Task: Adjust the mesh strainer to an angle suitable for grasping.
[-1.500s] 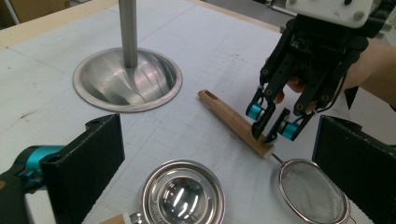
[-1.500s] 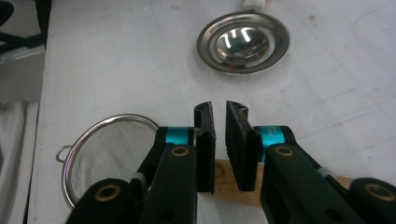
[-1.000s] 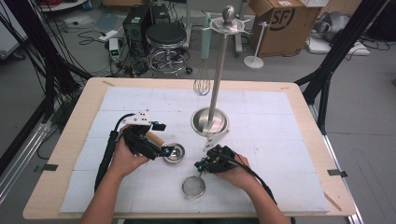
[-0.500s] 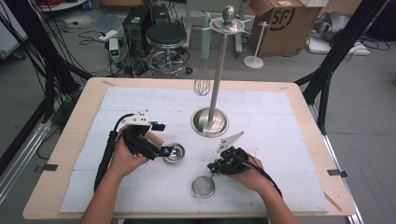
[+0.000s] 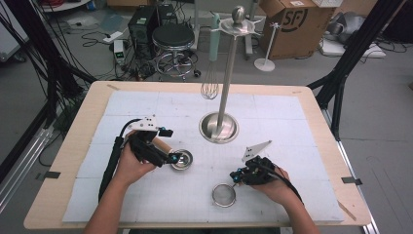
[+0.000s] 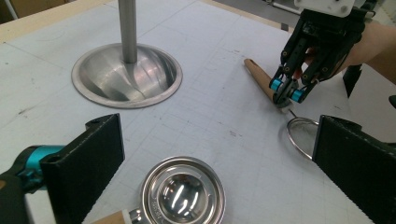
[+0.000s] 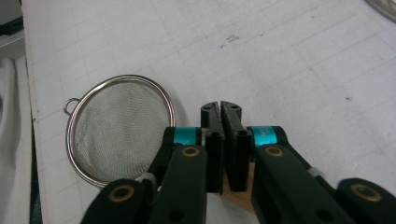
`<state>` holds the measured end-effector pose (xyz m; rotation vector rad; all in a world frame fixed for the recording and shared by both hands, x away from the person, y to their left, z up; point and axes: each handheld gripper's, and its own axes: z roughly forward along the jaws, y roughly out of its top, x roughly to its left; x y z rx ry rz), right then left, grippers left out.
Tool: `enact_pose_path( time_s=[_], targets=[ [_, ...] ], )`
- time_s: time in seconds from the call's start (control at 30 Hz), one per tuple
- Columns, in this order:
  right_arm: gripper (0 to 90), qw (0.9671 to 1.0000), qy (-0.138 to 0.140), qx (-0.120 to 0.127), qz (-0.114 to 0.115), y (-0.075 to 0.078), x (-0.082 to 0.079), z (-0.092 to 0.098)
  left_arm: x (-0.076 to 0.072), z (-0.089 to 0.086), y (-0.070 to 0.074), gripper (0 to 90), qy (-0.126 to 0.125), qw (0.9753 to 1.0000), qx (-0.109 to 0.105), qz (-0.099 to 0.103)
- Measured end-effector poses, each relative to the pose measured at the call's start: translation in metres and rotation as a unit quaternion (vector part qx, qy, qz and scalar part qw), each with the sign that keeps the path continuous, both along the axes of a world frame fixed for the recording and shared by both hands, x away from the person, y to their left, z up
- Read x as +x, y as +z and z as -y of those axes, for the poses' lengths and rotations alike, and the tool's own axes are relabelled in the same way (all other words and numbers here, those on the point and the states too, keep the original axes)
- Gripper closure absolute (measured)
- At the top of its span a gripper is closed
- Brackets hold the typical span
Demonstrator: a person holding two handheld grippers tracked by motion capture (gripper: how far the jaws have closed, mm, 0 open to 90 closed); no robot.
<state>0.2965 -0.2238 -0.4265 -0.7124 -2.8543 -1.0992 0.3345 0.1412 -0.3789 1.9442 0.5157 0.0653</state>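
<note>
Strainer (image 5: 224, 195) dragged nearer the table's front edge by the right gripper (image 5: 237, 176).
Its jaws clamp the strainer's wooden handle; the left gripper (image 5: 174, 158), jaws apart, hovers over a steel measuring cup (image 5: 182, 159).

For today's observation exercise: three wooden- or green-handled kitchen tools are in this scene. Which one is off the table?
The whisk, hanging from the top disc of the metal stand. The mesh strainer and the small metal measuring cup both lie flat on the white mat.
</note>
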Motion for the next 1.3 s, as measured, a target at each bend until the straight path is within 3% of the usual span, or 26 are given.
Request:
enact_pose_path(
  time_s=[0.13, 0.3, 0.5, 0.67, 0.93, 1.1, 1.3],
  targets=[
    [83.4, 0.9997, -0.009, 0.017, 0.013, 0.007, -0.002, 0.009, 0.000, 0.000, 0.000, 2.9, 0.000, 1.0000, -0.002, -0.001],
    [83.8, 0.9981, -0.046, 0.031, 0.027, 0.015, -0.005, 0.036, 0.000, 0.000, 0.000, 2.9, -0.001, 1.0000, -0.002, 0.000],
    [88.3, 0.9963, -0.082, 0.015, 0.023, 0.009, -0.011, 0.066, 0.000, 0.000, 0.000, 2.9, 0.001, 1.0000, -0.003, 0.001],
    [89.3, 0.9943, -0.105, -0.004, 0.021, 0.001, -0.009, 0.077, 0.001, 0.000, 0.000, 2.9, 0.003, 1.0000, -0.004, 0.001],
    [89.3, 0.9911, -0.128, -0.029, 0.022, -0.006, 0.004, 0.074, 0.001, -0.002, 0.000, 2.9, 0.003, 1.0000, -0.004, 0.002],
    [89.3, 0.9907, -0.126, -0.039, 0.032, -0.005, 0.012, 0.063, 0.001, -0.001, 0.000, 2.9, 0.003, 1.0000, -0.002, 0.000],
    [89.3, 0.9923, -0.114, -0.033, 0.033, -0.006, 0.021, 0.046, 0.002, -0.001, 0.000, 2.9, 0.002, 1.0000, -0.004, -0.001]
  ],
)
